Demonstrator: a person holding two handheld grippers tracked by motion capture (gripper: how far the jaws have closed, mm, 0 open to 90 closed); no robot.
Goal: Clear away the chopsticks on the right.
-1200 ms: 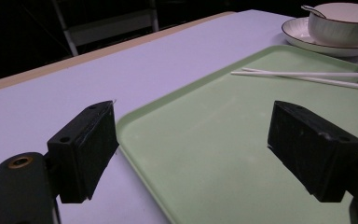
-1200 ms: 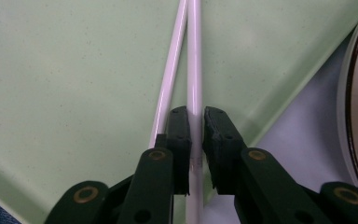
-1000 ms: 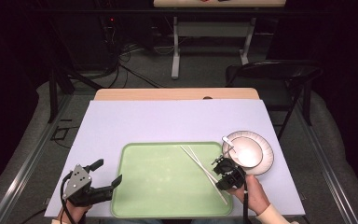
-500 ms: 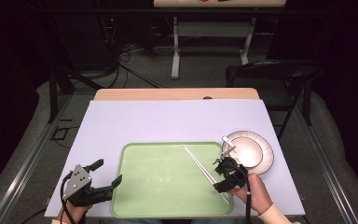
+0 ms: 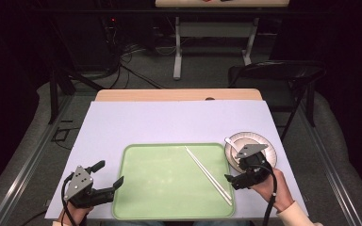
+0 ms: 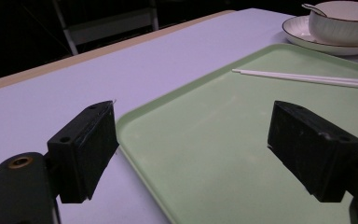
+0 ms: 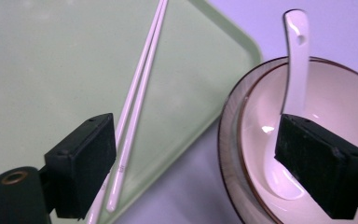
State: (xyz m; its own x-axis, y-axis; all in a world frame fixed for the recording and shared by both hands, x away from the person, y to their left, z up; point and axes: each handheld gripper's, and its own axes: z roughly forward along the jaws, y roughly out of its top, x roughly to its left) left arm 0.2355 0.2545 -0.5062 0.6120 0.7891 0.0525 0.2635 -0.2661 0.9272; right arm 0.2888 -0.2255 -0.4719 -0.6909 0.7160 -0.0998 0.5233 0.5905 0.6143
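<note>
High view: a pair of white chopsticks (image 5: 209, 175) is seen lying diagonally on the right part of a pale green tray (image 5: 169, 181), tips near the tray's lower right corner, nothing gripping them. The tray is set on a lilac mat covering the counter (image 5: 169, 120).

Right tongs (image 5: 242, 178) are held just off the tray's right edge, beside the near end of the chopsticks and over the near rim of a white plate (image 5: 264, 143). Jaws have just been opening and are now spread wide; nothing is clamped between them. In the right gripper view the chopsticks (image 7: 135, 102) are seen passing under the left jaw without being pinched, and the right jaw hangs above a white bowl (image 7: 345, 107) with a white ceramic spoon (image 7: 294, 60) resting in it, handle propped on the bowl's rim. The bowl is seated on the brown-rimmed plate (image 7: 226, 154).

Left tongs (image 5: 107, 176) are held at the tray's near left corner, jaws wide apart and empty. In the left gripper view the tray's left rim (image 6: 135, 135) is seen between the jaws; one jaw is over the mat, the other over the tray surface. Contact with the tray cannot be judged. Farther off in that view, the chopsticks (image 6: 307, 78) lie on the tray, with the bowl (image 6: 342, 21) and plate (image 6: 307, 39) beyond the tray's edge.
</note>
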